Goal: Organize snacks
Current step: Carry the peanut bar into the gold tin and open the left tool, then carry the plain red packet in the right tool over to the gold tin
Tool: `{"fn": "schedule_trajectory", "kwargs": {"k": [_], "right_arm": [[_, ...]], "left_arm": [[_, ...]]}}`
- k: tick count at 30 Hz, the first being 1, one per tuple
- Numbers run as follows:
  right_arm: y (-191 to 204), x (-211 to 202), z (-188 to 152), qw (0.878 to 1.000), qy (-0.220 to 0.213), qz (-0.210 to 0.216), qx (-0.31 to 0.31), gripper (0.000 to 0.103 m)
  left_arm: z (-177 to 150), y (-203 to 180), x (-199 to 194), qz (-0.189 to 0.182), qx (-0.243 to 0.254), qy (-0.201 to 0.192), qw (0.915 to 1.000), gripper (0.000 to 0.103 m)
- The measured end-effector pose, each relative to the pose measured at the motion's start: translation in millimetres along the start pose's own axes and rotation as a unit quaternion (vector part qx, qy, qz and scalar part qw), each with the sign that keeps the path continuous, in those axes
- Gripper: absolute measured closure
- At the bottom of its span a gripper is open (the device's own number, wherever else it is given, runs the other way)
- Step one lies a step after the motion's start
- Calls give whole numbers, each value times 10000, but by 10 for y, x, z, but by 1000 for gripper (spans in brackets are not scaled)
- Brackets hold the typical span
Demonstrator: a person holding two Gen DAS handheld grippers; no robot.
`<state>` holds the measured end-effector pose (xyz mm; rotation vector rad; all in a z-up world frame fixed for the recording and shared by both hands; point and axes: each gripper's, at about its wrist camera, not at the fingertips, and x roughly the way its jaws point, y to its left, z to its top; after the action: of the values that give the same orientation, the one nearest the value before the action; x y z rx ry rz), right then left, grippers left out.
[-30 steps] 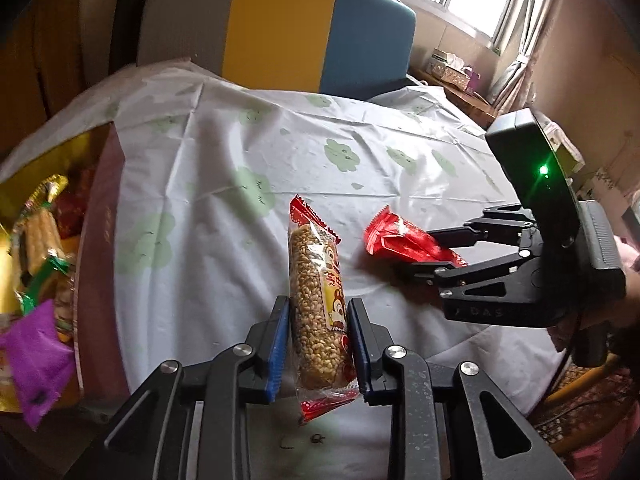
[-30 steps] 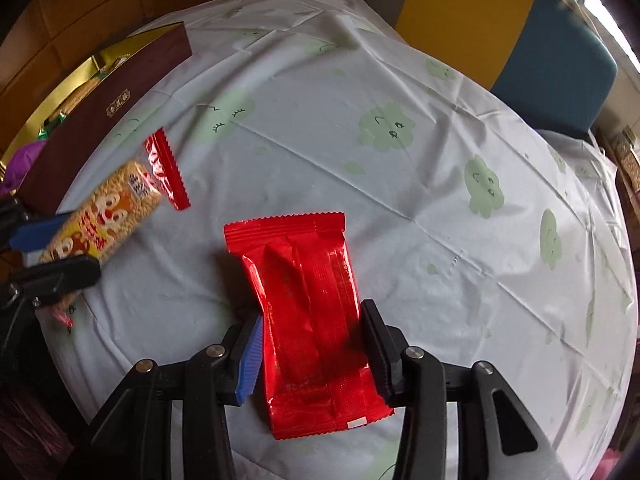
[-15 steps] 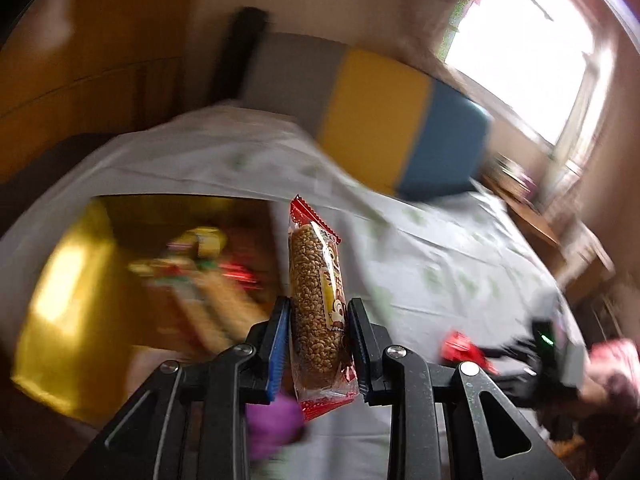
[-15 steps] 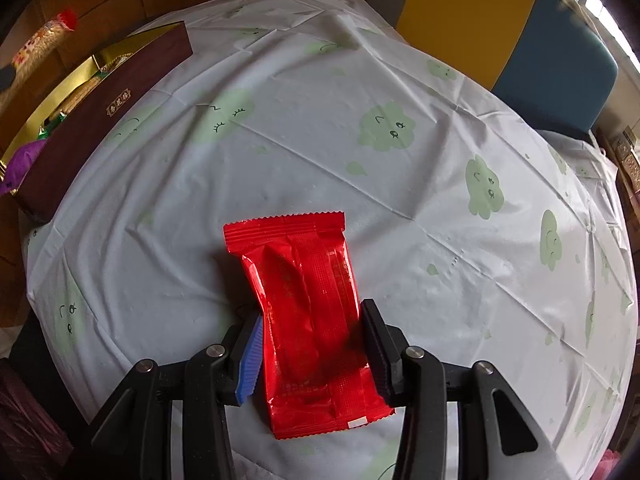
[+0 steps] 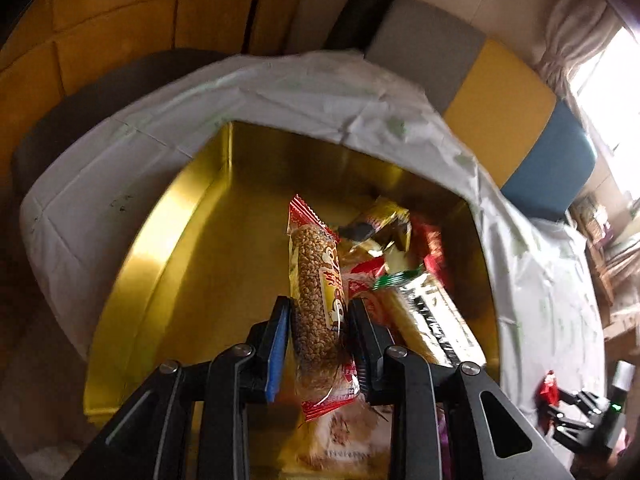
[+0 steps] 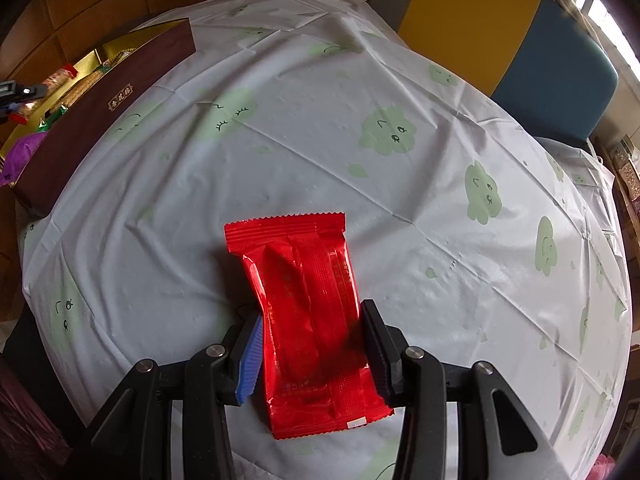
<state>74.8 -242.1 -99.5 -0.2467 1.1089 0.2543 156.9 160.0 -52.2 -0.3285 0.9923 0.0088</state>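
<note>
In the left wrist view my left gripper [image 5: 318, 334] is shut on a puffed-grain bar [image 5: 316, 300] in a clear wrapper with red ends, held above the gold-lined box [image 5: 168, 248]. Several wrapped snacks [image 5: 404, 276] lie in the box's right half. In the right wrist view my right gripper [image 6: 316, 354] is shut on a red snack packet [image 6: 308, 300] over the white tablecloth [image 6: 320, 128]. The box [image 6: 100, 108] shows there at far left with its brown outer wall, and the left gripper [image 6: 20, 98] hangs over it. The right gripper [image 5: 576, 420] appears small at the lower right of the left wrist view.
A round table under a white cloth with green cloud faces carries everything. A grey, yellow and blue chair back [image 6: 508, 36] stands behind it. Wooden panelling [image 5: 100, 20] lies beyond the box, a curtained window [image 5: 592, 40] at the right. The box's left half is bare gold.
My left gripper has swung left with the grain bar, from over the tablecloth to above the gold box, rolling as it went. The right gripper and red packet have not moved.
</note>
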Motion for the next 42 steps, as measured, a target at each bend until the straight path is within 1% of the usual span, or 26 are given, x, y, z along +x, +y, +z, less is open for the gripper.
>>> {"fn": "schedule_trajectory", "kwargs": {"k": [2, 5, 6, 10, 12, 14, 17, 19, 26, 30, 33, 36, 38, 42], "right_arm": [[5, 1, -2, 10000, -4, -15, -23, 58], [-1, 7, -1, 10000, 0, -3, -14, 58], [-3, 6, -1, 10000, -1, -9, -26, 58], [8, 7, 1, 10000, -2, -34, -68, 58], [17, 6, 0, 9999, -9, -55, -89, 58], [24, 6, -2, 9999, -14, -68, -103, 58], [32, 7, -5, 9999, -16, -75, -97, 58], [29, 8, -5, 10000, -10, -65, -65, 58], [-76, 7, 35, 9990, 164, 82, 404, 58], [-88, 12, 117, 9975, 378, 2, 601, 59], [-126, 13, 152, 9956, 444, -16, 825, 59], [-167, -4, 187, 9929, 445, 10, 1107, 59], [-156, -52, 209, 9916, 342, 121, 1243, 59], [-25, -150, 356, 9911, 178, 262, 1293, 59]], "left_arm": [[26, 8, 110, 165, -50, 42, 9998, 72], [45, 48, 174, 284, -152, 102, 9994, 63], [26, 47, 153, 341, -124, 48, 9993, 62], [-56, 11, 83, 541, 22, -54, 9985, 62], [-114, -36, 32, 659, 114, -149, 9976, 62], [-176, -94, -28, 921, 251, -270, 9951, 60], [-286, -174, -163, 1002, 320, -469, 9933, 51], [-368, -222, -257, 1048, 373, -621, 9919, 50], [-612, -369, -526, 984, 614, -965, 9886, 50], [-680, -431, -627, 1009, 837, -1136, 9848, 50], [-701, -449, -666, 981, 901, -1203, 9838, 50], [-717, -434, -663, 944, 869, -1194, 9845, 50], [-734, -409, -664, 921, 827, -1197, 9851, 50], [-756, -372, -660, 908, 779, -1179, 9858, 50]]}}
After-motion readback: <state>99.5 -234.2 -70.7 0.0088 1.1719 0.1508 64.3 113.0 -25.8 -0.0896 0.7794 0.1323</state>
